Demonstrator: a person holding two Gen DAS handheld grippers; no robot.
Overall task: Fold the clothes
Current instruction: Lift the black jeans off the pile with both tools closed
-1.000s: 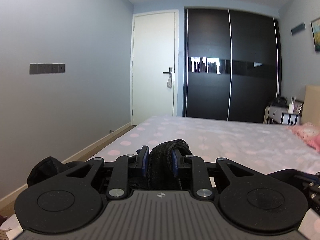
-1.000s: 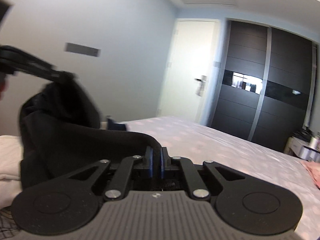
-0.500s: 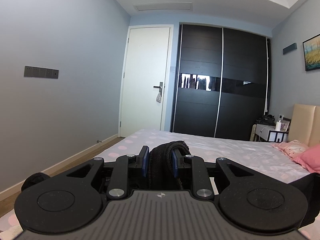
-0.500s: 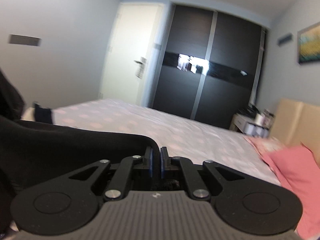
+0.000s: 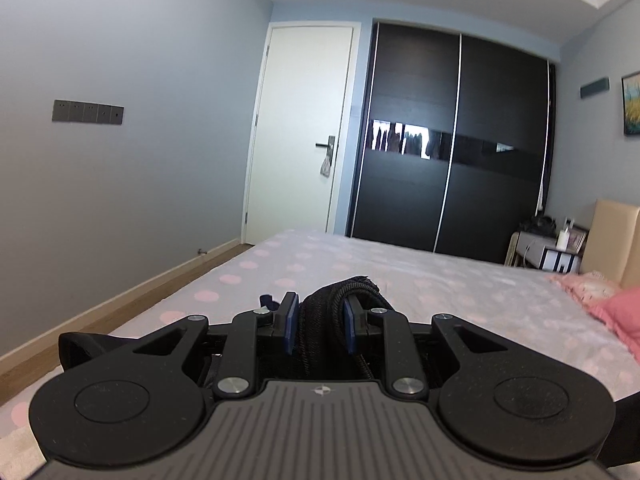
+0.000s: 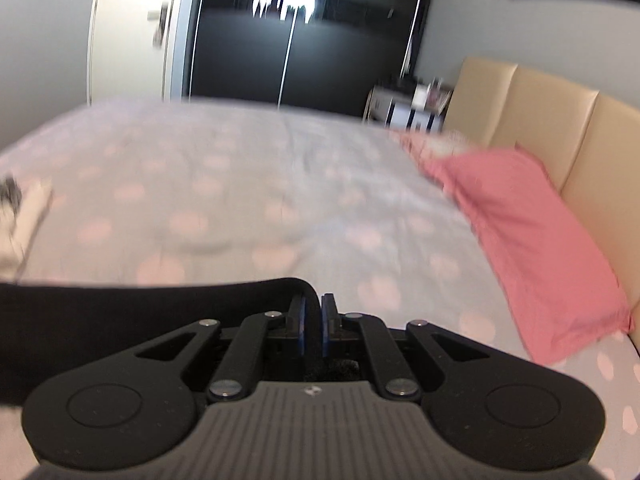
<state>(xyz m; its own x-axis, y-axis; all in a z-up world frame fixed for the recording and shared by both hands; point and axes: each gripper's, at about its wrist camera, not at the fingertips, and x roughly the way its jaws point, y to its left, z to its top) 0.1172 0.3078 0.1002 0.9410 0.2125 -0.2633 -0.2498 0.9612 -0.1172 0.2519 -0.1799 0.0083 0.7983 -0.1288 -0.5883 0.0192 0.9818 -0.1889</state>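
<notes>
Left gripper (image 5: 319, 326) is clamped on a thick bunch of the black garment (image 5: 340, 292); right gripper (image 6: 313, 322) pinches its edge, fabric stretching off leftward, held above the polka-dot bed (image 6: 240, 184), pink pillow (image 6: 532, 240) alongside.

A black garment (image 5: 340, 312) with a thick ribbed edge is bunched between blue pads; its dark fabric (image 6: 120, 312) stretches leftward above the bed.
</notes>
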